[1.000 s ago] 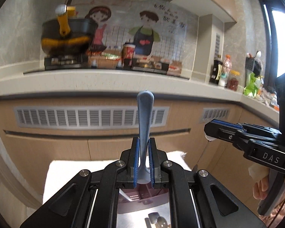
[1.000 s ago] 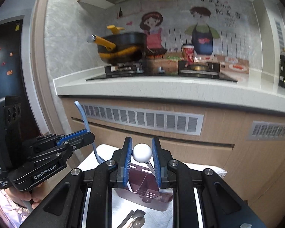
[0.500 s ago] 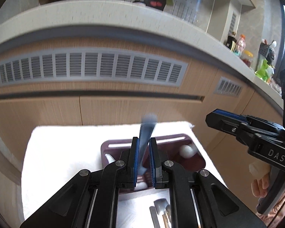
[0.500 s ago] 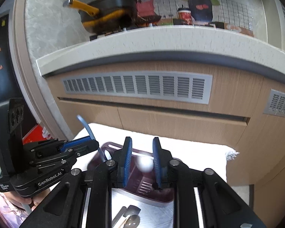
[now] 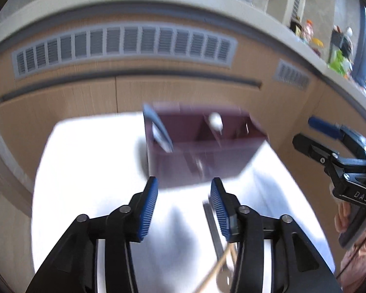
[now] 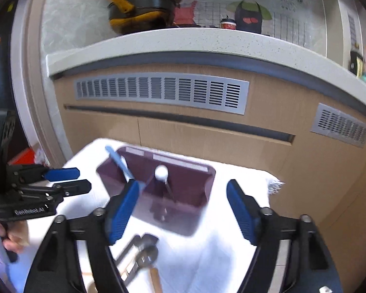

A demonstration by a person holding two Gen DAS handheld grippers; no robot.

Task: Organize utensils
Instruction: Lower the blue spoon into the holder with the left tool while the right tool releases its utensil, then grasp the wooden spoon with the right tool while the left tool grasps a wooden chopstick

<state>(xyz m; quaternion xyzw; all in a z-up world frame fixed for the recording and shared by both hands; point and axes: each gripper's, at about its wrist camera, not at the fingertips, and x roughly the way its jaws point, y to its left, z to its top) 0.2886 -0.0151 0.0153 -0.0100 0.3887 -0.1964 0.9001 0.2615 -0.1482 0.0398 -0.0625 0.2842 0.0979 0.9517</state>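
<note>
While blurred, maroon caddy (image 6: 183, 195) w/ dividers, blue-handled utensil (image 6: 119, 162) leaning inside

Left gripper (image 5: 184, 204) jaws opening, empty, before a blurred, seemingly maroon caddy (image 5: 202, 146).

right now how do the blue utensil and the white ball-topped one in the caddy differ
The blue utensil has a flat, wide handle; the white ball-topped utensil has a round knob on a thin stem. The blue one leans left in the left compartment of the caddy; the white one stands nearer the middle, more upright. Both stand handle-up, free of either tongs.
</note>
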